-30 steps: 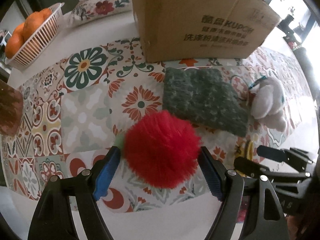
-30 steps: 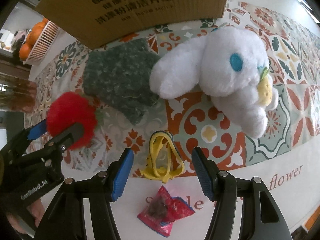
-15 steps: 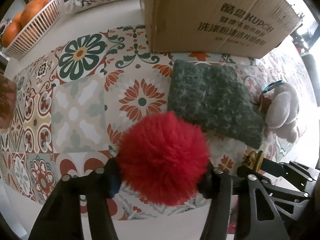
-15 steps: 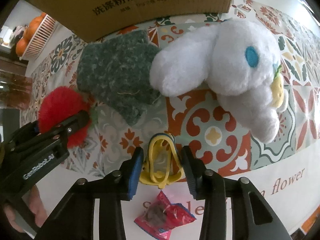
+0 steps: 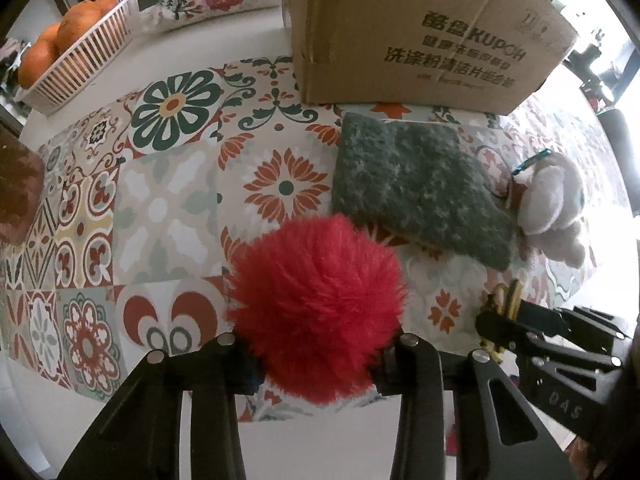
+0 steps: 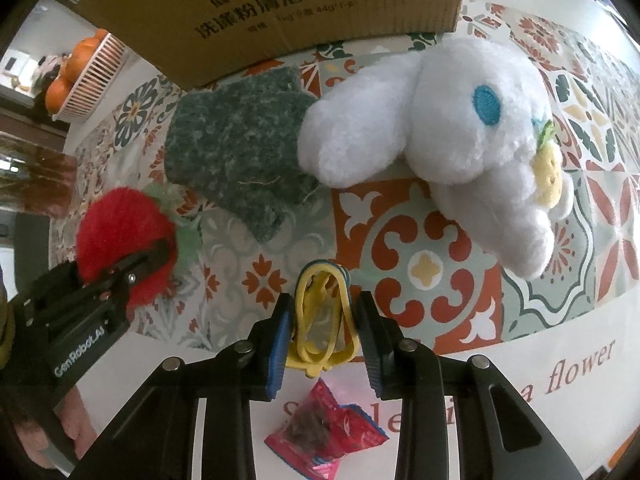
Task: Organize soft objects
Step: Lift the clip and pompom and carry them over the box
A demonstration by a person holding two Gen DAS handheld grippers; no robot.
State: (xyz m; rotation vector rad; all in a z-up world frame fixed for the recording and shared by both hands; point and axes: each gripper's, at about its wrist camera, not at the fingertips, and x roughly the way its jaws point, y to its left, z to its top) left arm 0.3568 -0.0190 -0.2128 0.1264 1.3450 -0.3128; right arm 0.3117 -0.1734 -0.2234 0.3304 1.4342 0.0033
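Observation:
My left gripper (image 5: 316,364) is shut on a fluffy red pom-pom (image 5: 318,312), which hides its pads; the pom-pom also shows in the right wrist view (image 6: 120,236), held in the left gripper (image 6: 156,256). My right gripper (image 6: 322,328) has closed around a yellow rubber-band bundle (image 6: 322,320), pads touching its sides; the bundle also shows in the left wrist view (image 5: 506,296). A dark green knitted cloth (image 5: 420,188) (image 6: 240,160) lies in front of a cardboard box (image 5: 416,28) (image 6: 280,12). A white plush bunny (image 6: 452,140) (image 5: 552,208) lies to its right.
A red snack packet (image 6: 326,436) lies under my right gripper near the table's front edge. A white basket of oranges (image 5: 76,60) stands at the far left, a floral pillow (image 5: 216,0) behind. A patterned tile mat (image 5: 168,196) covers the table.
My left gripper closed on the red pom-pom and lifted it slightly. My right gripper moved forward and narrowed from wide open to gripping the yellow rubber bands.

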